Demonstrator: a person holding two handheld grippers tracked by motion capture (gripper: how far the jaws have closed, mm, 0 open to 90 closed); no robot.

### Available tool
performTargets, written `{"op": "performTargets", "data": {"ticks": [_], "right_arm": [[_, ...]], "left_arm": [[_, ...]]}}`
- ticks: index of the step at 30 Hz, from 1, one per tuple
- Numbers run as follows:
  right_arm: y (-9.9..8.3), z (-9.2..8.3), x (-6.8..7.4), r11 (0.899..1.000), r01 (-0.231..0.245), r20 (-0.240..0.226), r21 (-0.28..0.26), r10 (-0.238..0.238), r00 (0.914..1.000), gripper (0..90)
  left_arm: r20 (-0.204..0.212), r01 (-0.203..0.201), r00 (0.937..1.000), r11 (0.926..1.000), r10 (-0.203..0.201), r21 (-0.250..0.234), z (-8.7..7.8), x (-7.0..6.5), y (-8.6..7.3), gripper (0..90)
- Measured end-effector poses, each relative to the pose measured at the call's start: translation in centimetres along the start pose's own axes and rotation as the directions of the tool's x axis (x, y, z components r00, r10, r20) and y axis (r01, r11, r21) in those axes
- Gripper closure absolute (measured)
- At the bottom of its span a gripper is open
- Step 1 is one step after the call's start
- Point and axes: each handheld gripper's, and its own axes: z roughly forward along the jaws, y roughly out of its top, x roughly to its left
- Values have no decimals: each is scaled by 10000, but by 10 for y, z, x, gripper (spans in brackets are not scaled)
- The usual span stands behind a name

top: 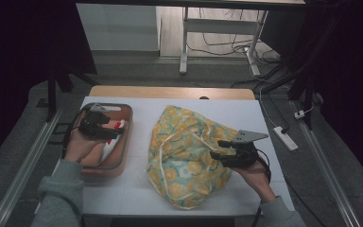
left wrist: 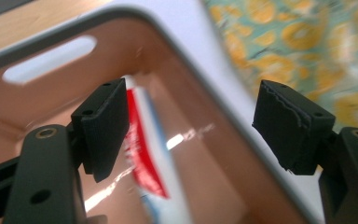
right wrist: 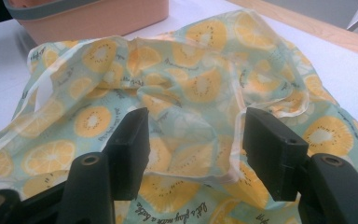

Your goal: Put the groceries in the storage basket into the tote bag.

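The left gripper (top: 116, 130) hangs over the peach-coloured plastic basket (top: 125, 156) at the left of the bench (top: 137, 194), jaws spread wide with nothing between them, aimed at a red-and-white tube (left wrist: 142, 158), probably toothpaste, lying on the basket floor; judging by that aim, the tube is about to be picked out. The basket has a grey rim and a slot handle in its far wall. Just right of it, near the middle of the bench, lies a drawstring bag (top: 184, 156) of thin, crinkled, slightly see-through material, pale green printed with yellow citrus slices, its white cord looping across the top. The right gripper (top: 217, 151) sits at the bag's right edge; in the right gripper view its 2 jaws stand apart with bunched fabric (right wrist: 191, 140) rising between them, yet the pads do not seem to press it, so it reads as released, likely waiting to open the bag's mouth for the tube
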Motion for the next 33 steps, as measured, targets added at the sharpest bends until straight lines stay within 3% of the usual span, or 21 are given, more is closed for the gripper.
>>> {"op": "performTargets", "data": {"ticks": [7,14,16,22,26,29,33], "right_arm": [[-2,0,0,10000,-13,12,76,13,10000,415],[-2,0,0,10000,2,60,93,-3,10000,414],[-3,2,0,9999,44,55,157,-45,10000,413],[-3,5,2,9996,101,16,254,-101,9999,413],[-4,6,2,9994,97,13,329,-97,10000,410],[-4,7,2,9993,123,42,342,-124,9999,410],[-4,6,3,9994,90,61,340,-92,9999,409]], "left_arm": [[-322,328,9990,9971,-306,691,19,14,-5,267],[-191,653,9978,9855,-631,1565,41,23,-11,257],[38,736,9972,9831,-753,1676,45,24,-12,251],[94,1040,9940,9697,-1088,2210,58,26,-11,245],[-61,1100,9936,9550,-1127,2755,68,26,-12,253],[211,1063,9928,9479,-1180,3002,73,24,-13,258],[44,1196,9918,9392,-1278,3220,77,25,-14,341]]}}
